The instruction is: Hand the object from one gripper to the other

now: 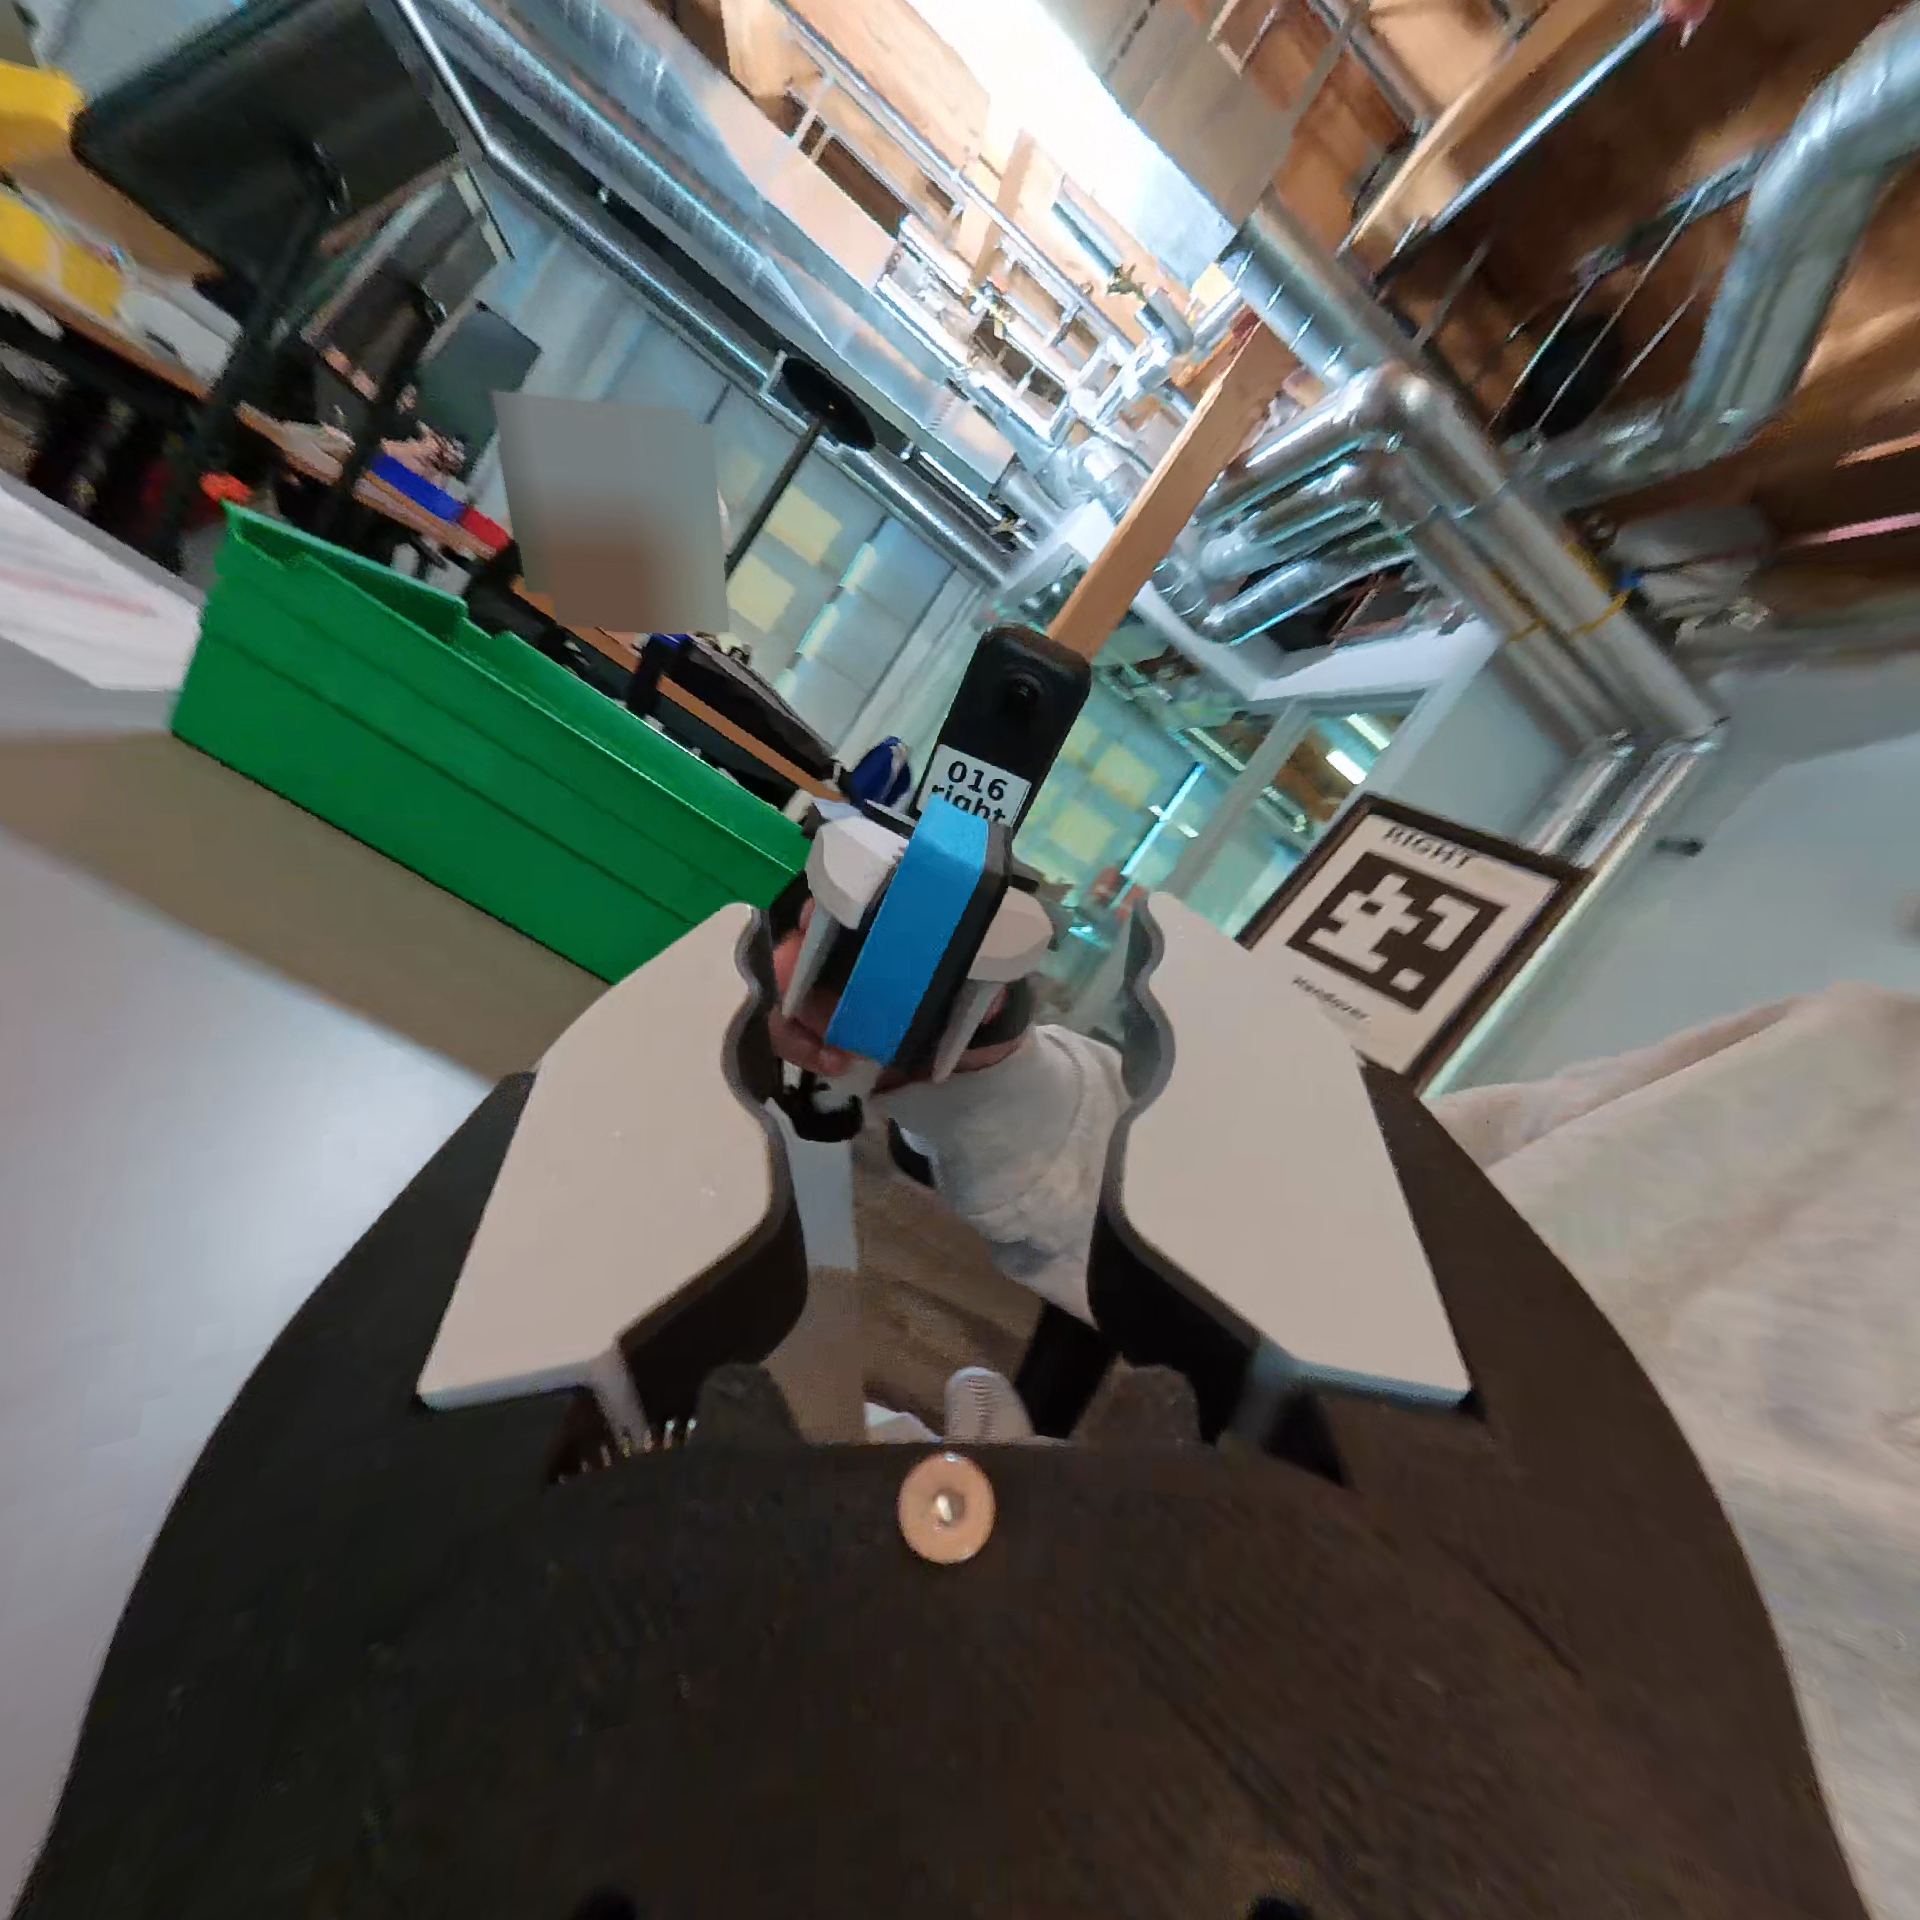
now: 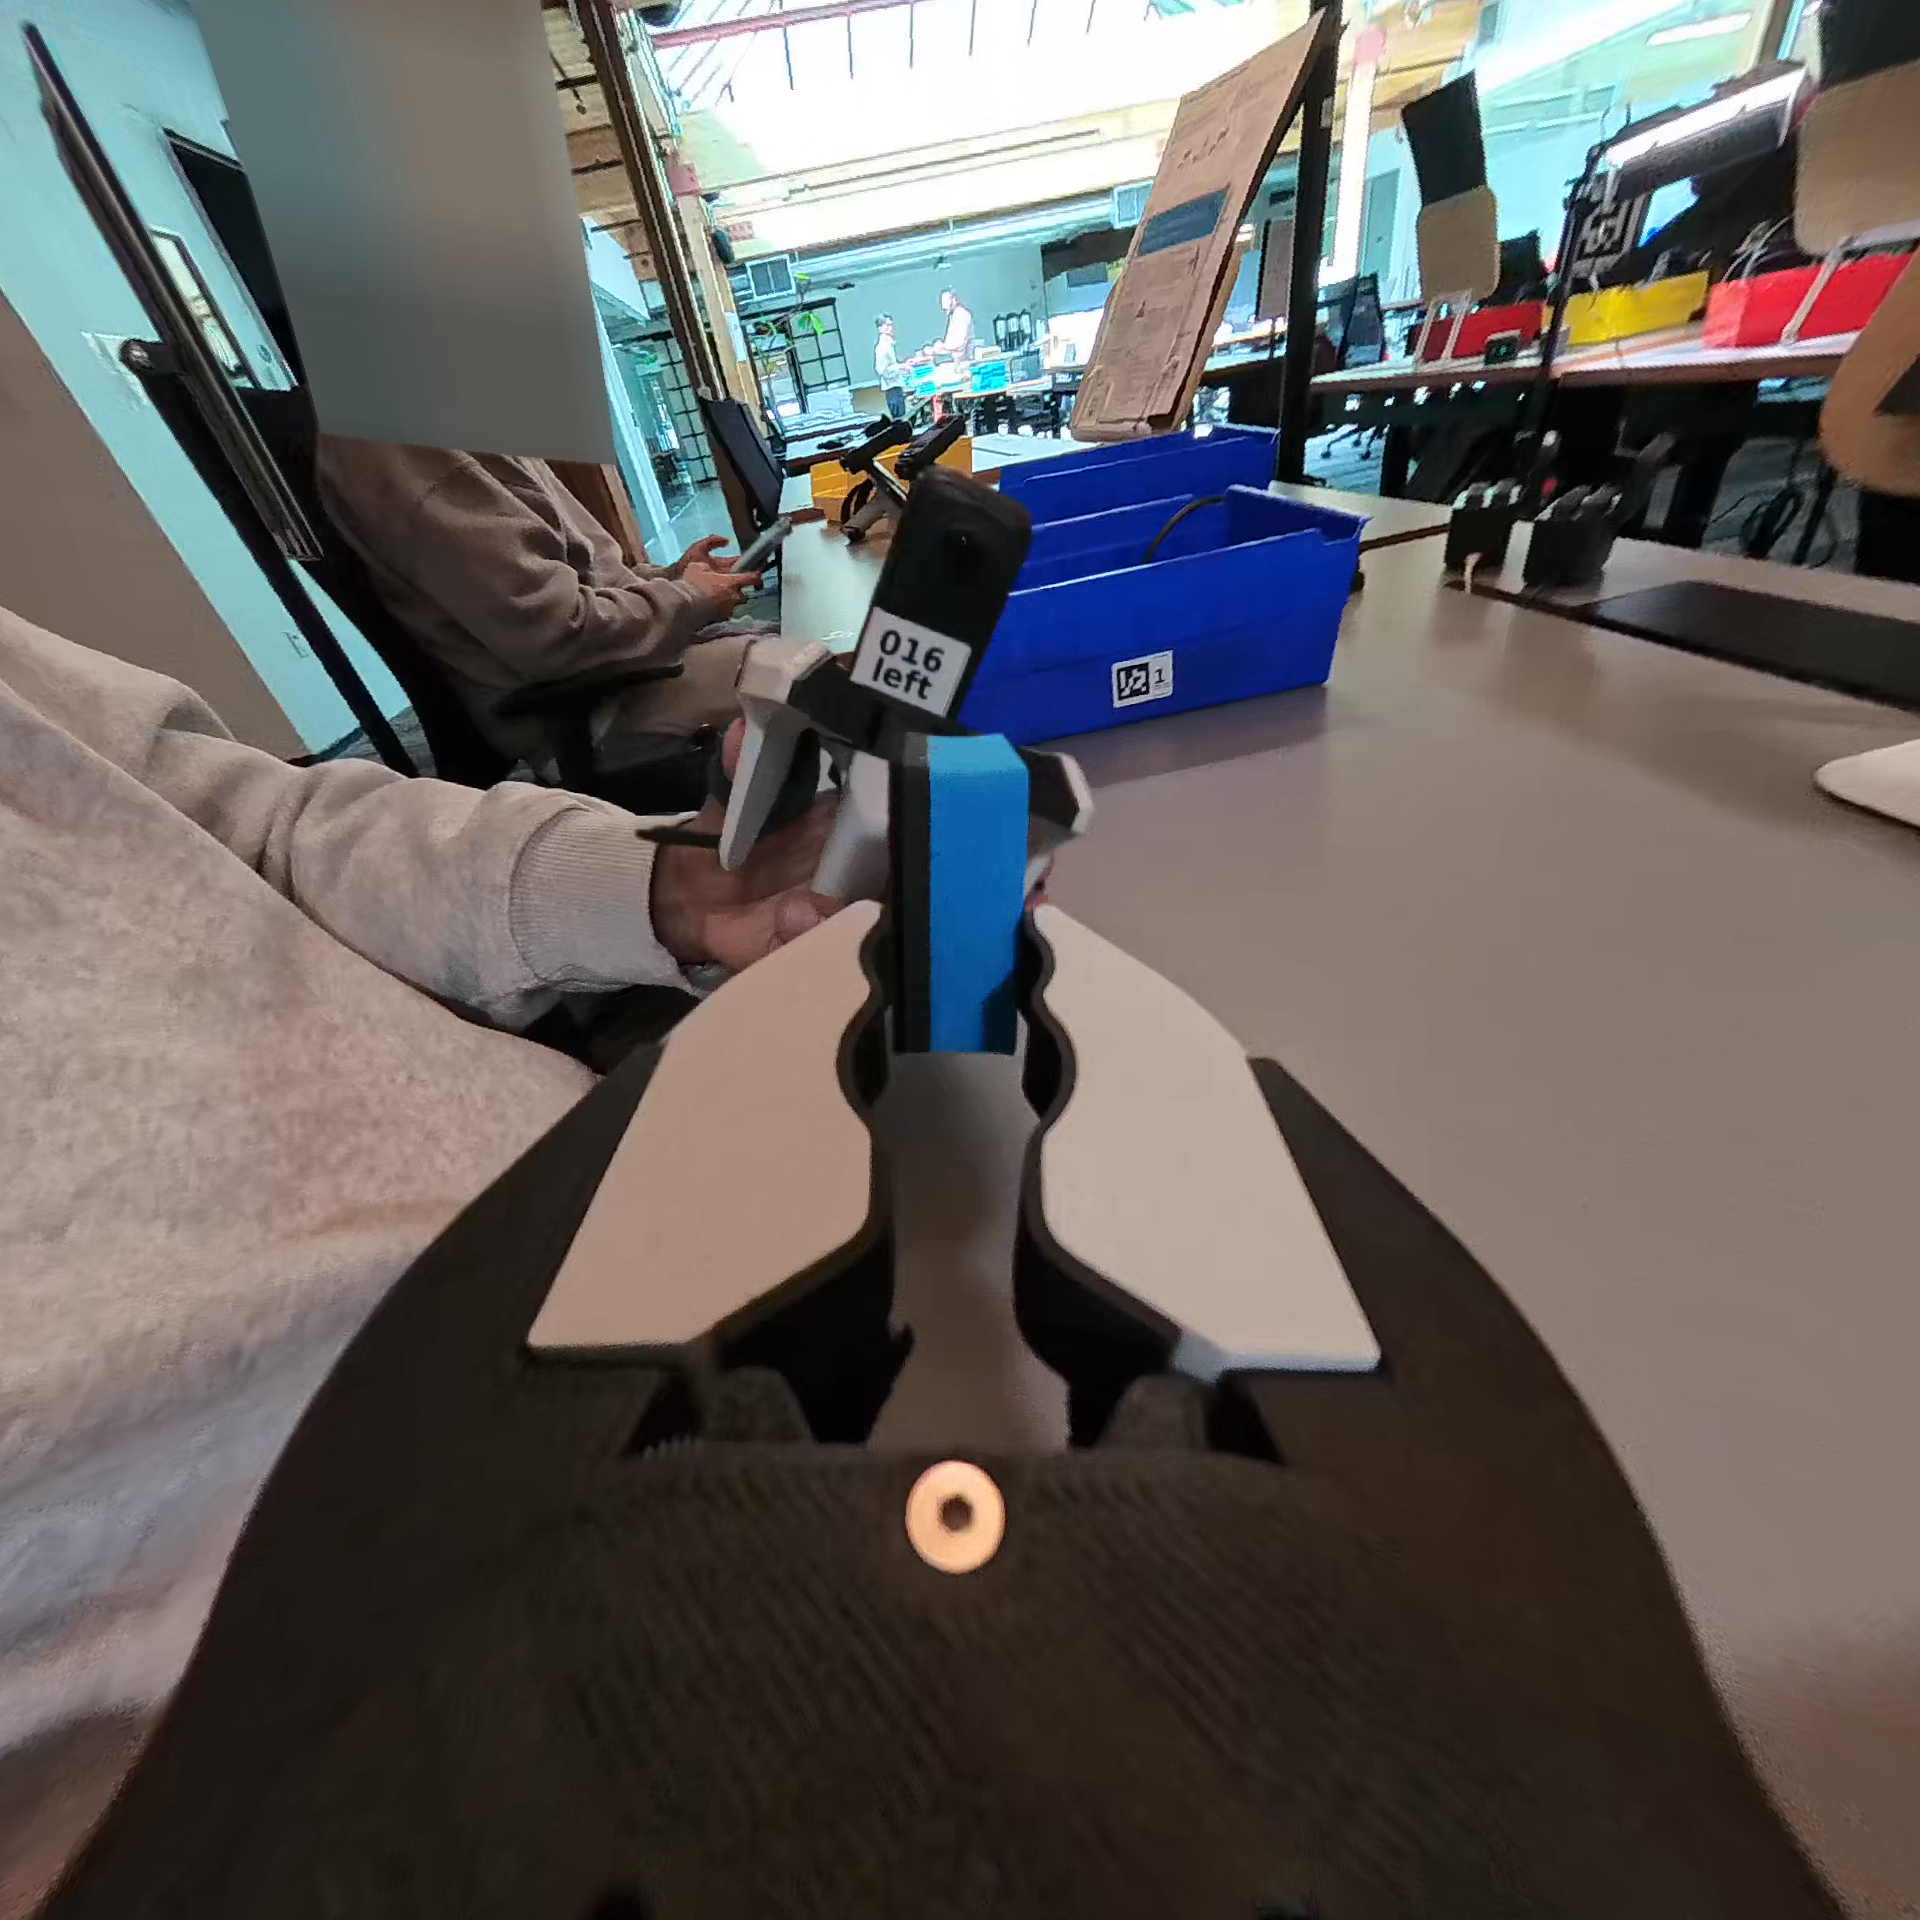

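The object is a block with a blue face and a black side (image 2: 966, 904), standing upright. My right gripper (image 2: 951, 966) is shut on its near lower end in the right wrist view. Beyond it, the left gripper (image 2: 904, 810) has its fingers spread to either side of the block's far upper part, not touching it. In the left wrist view my left gripper (image 1: 951, 940) is wide open. The block (image 1: 904, 935) sits just past its fingertips, clamped between the right gripper's white fingers (image 1: 836, 883).
A green bin (image 1: 416, 727) stands at the left and a framed marker sign (image 1: 1403, 925) at the right. Blue bins (image 2: 1164, 603) stand on the grey table (image 2: 1507, 987). A seated person (image 2: 499, 582) is at the left, behind a beige sleeve (image 2: 260, 883). The gap from one gripper's tips to the other's is roughly 4 cm.
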Available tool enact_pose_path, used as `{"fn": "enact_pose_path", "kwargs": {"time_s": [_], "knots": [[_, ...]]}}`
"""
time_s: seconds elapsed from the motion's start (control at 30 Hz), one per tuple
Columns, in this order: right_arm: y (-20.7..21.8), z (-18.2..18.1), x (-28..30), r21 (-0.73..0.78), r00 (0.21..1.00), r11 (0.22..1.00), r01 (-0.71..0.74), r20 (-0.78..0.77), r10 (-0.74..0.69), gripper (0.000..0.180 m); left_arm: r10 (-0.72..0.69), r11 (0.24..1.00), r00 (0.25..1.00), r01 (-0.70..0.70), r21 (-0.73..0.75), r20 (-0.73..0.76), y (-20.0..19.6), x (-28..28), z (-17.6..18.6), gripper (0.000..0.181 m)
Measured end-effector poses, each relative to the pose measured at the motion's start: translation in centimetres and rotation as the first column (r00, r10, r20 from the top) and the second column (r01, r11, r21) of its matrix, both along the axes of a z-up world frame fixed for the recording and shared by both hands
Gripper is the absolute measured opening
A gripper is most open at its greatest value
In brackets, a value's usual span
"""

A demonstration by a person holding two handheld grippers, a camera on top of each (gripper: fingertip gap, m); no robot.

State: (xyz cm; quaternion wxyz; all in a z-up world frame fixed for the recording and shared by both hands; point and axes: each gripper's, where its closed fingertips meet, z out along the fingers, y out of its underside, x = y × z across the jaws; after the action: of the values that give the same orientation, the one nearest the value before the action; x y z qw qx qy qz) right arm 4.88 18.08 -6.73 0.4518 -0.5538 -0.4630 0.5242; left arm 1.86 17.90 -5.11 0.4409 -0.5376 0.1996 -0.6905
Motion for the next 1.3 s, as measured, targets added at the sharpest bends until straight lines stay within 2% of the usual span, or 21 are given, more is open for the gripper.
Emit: {"fn": "enact_pose_path", "kwargs": {"time_s": [0.23, 0.3, 0.4, 0.47, 0.5, 0.6, 0.7, 0.77, 0.87, 0.97, 1.1, 1.3], "knots": [[-0.6, -0.4, -0.8, -0.093, 0.999, 0.995, -0.039, 0.006, 0.040, 0.023, 0.043, 0.992, 0.996, -0.033, 0.122, -0.080, -0.7, 0.7, -0.2, 0.042], [-0.7, -0.5, -0.9, -0.105, 0.999, 0.993, -0.049, 0.005, 0.049, 0.023, 0.054, 0.990, 0.992, -0.038, 0.136, -0.113, -0.8, 1.1, -0.5, 0.041], [-0.9, -0.5, -1.1, -0.110, 0.998, 0.992, -0.062, -0.002, 0.062, 0.023, 0.064, 0.989, 0.986, -0.041, 0.144, -0.157, -0.8, 1.3, -1.1, 0.021], [-1.0, -0.4, -1.1, -0.096, 0.997, 0.993, -0.070, -0.020, 0.069, 0.024, 0.065, 0.988, 0.985, -0.042, 0.146, -0.158, -0.8, 1.3, -1.0, 0.021], [-0.9, -0.4, -1.1, -0.080, 0.997, 0.994, -0.071, -0.034, 0.069, 0.027, 0.066, 0.989, 0.985, -0.042, 0.144, -0.162, -0.8, 1.3, -1.0, 0.021], [0.2, -0.6, -1.2, -0.055, 0.998, 0.998, -0.011, -0.055, 0.008, 0.057, 0.095, 0.987, 0.984, -0.073, 0.146, -0.149, -0.5, 1.1, -0.8, 0.021], [1.3, -0.6, -1.0, -0.079, 0.997, 0.996, 0.049, -0.063, -0.054, 0.062, 0.190, 0.974, 0.971, -0.168, 0.155, -0.145, 0.6, 0.1, -0.6, 0.021], [2.2, -0.5, -0.6, -0.066, 0.991, 0.991, 0.115, -0.059, -0.119, 0.061, 0.279, 0.952, 0.941, -0.245, 0.182, -0.192, 1.4, -0.6, -1.1, 0.021], [4.1, -0.7, 0.1, -0.012, 0.960, 0.960, 0.281, -0.008, -0.281, 0.060, 0.476, 0.873, 0.807, -0.385, 0.299, -0.349, 3.0, -1.6, -2.4, 0.021], [4.9, 0.0, 0.3, 0.009, 0.916, 0.916, 0.402, -0.010, -0.402, 0.061, 0.656, 0.751, 0.583, -0.436, 0.496, -0.480, 4.0, -2.5, -3.6, 0.022], [3.7, -0.6, -1.4, -0.049, 0.921, 0.921, 0.388, 0.061, -0.385, 0.065, 0.769, 0.631, 0.371, -0.311, 0.711, -0.520, 3.8, -1.7, -4.5, 0.021], [2.7, -2.5, -2.8, -0.051, 0.904, 0.920, 0.388, 0.215, -0.369, 0.066, 0.862, 0.489, 0.195, -0.077, 0.869, -0.468, 3.1, -0.1, -5.6, 0.021]]}}
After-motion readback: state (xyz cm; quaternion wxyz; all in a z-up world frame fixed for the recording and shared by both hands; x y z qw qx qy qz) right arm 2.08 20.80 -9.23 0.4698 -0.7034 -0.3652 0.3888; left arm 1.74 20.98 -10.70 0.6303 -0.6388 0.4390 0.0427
